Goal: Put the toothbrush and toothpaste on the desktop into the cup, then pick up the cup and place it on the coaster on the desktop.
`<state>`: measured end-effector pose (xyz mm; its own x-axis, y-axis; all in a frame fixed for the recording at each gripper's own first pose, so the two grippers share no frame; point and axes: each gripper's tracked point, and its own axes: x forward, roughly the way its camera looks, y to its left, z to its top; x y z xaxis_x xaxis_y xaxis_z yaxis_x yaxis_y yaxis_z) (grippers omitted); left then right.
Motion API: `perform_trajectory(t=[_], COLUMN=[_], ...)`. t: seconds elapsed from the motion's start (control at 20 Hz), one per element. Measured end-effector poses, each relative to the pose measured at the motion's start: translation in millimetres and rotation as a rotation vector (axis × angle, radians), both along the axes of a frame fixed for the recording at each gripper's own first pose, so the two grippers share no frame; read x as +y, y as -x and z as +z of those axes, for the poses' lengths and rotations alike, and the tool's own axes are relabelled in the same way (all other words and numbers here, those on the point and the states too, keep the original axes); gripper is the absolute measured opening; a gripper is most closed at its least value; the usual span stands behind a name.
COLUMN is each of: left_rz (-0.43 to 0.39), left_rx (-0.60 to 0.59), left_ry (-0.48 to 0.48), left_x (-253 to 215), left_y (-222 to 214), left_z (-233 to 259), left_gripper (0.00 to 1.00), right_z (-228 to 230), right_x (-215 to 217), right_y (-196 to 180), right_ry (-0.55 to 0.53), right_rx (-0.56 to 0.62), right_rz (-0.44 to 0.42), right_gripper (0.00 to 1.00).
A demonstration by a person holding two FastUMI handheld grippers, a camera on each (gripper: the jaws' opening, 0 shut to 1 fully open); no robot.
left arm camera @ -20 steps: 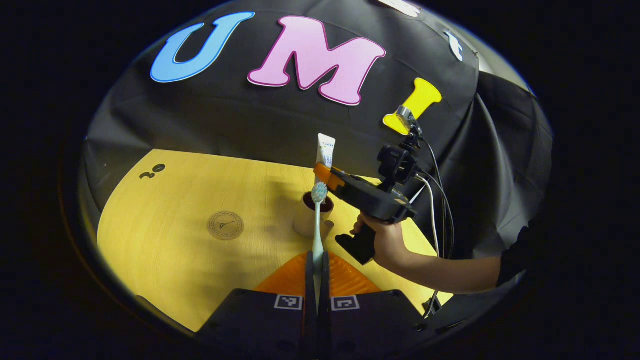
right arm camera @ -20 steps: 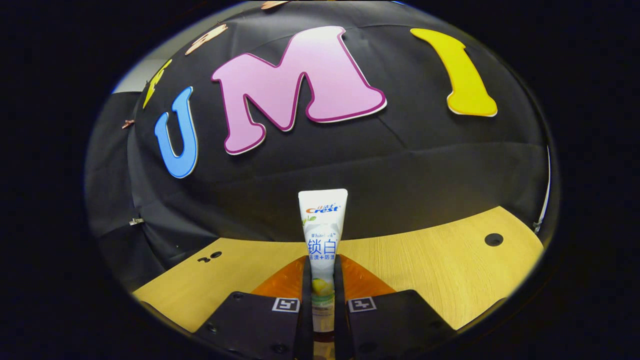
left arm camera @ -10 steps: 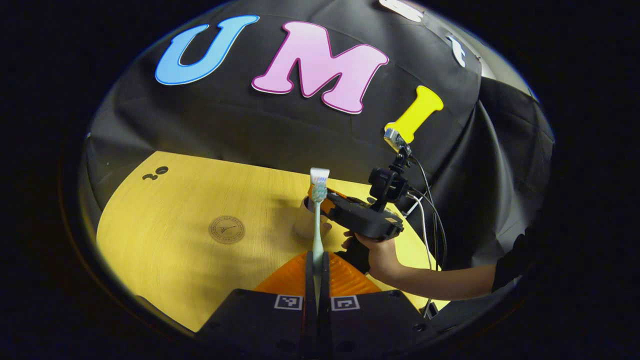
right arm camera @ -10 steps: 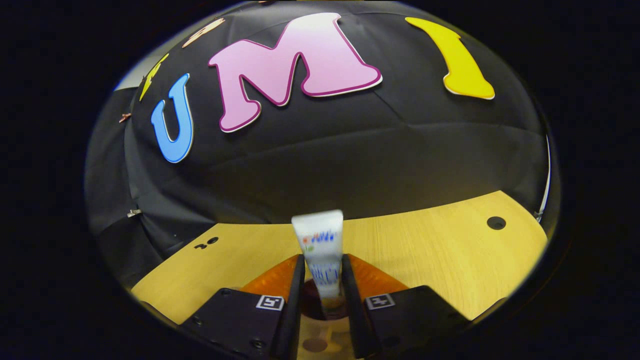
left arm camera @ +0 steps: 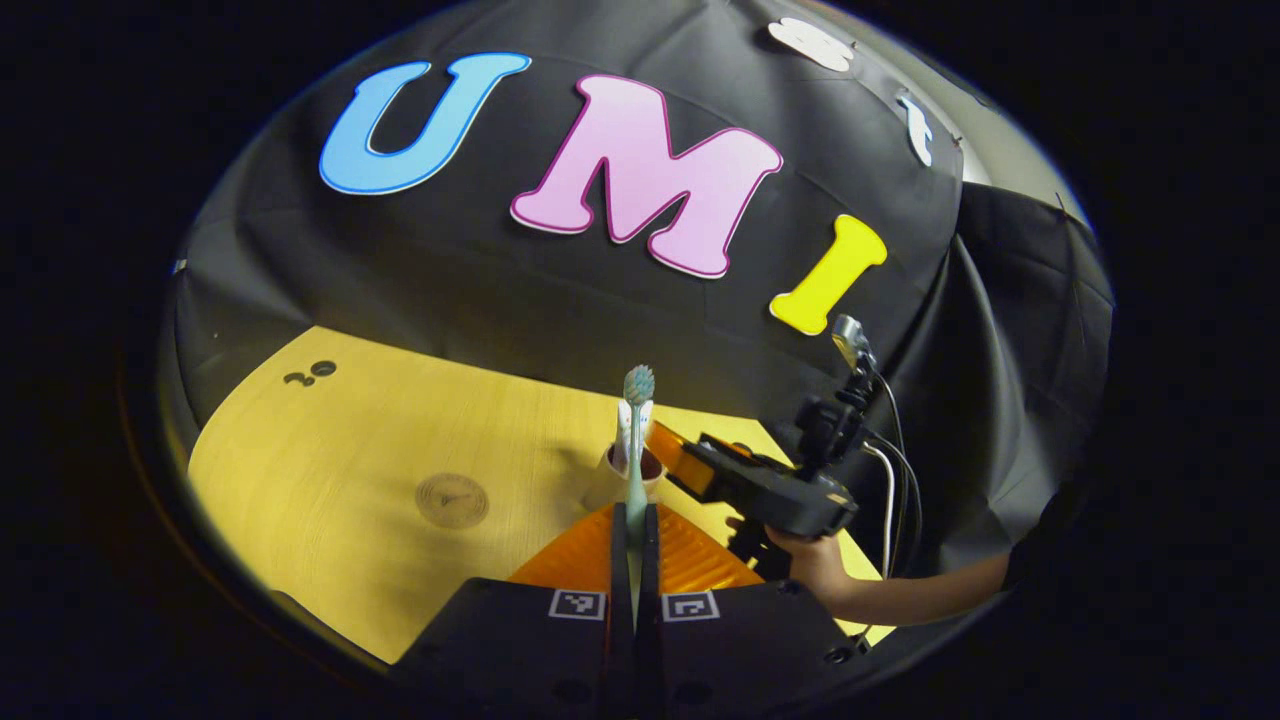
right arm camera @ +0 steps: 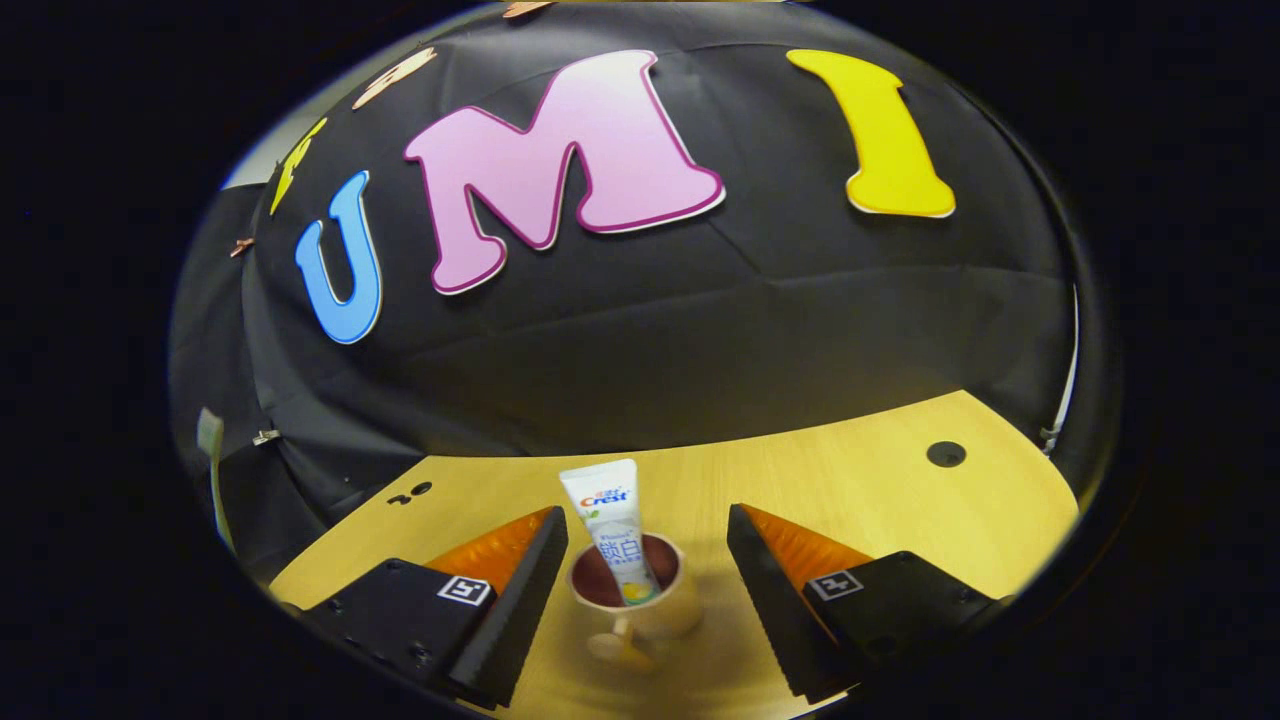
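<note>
— Where is the toothpaste point(right arm camera: 617, 535)?

— It stands in the cup point(right arm camera: 632, 600), leaning a bit, with its flat end sticking up over the rim. The right gripper point(right arm camera: 645, 590) has its two fingers spread wide, one on each side of the cup, and they touch nothing.

— And the toothbrush point(left arm camera: 635, 450)?

— The left gripper point(left arm camera: 634, 560) has it squeezed tight between both fingers. It points straight up, bristles on top. In the left gripper view the cup sits on the table point(left arm camera: 350, 450) right behind the brush.

— So which hand goes next?

— The left one, I think. The brush is long and thin and stands upright, so it has to come over the cup's mouth and go down handle first, beside the toothpaste. That looks like a tight fit.

— And the coaster point(left arm camera: 452, 500)?

— It lies flat on the table, off to the left of the cup, apart from it. The cup is not on it yet.
</note>
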<state>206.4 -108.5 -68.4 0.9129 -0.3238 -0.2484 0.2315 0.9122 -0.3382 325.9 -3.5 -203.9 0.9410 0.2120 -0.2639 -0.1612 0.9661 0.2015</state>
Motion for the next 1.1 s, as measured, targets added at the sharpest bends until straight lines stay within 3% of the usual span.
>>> perform_trajectory(t=[0.55,1.1], left_rz=[-0.108,-0.125], left_rx=[-0.224,-0.351], left_ry=[-0.03,0.049], left_x=[-64,-80], left_y=[-116,-195], left_z=[23,-18], left_gripper=[0.06,0.06], right_z=[22,-11], right_x=[-92,-102], right_y=[31,56], right_ry=[0.114,0.133], right_rx=[-0.013,0.049], right_rz=[-0.098,-0.085], right_gripper=[0.98,0.98])
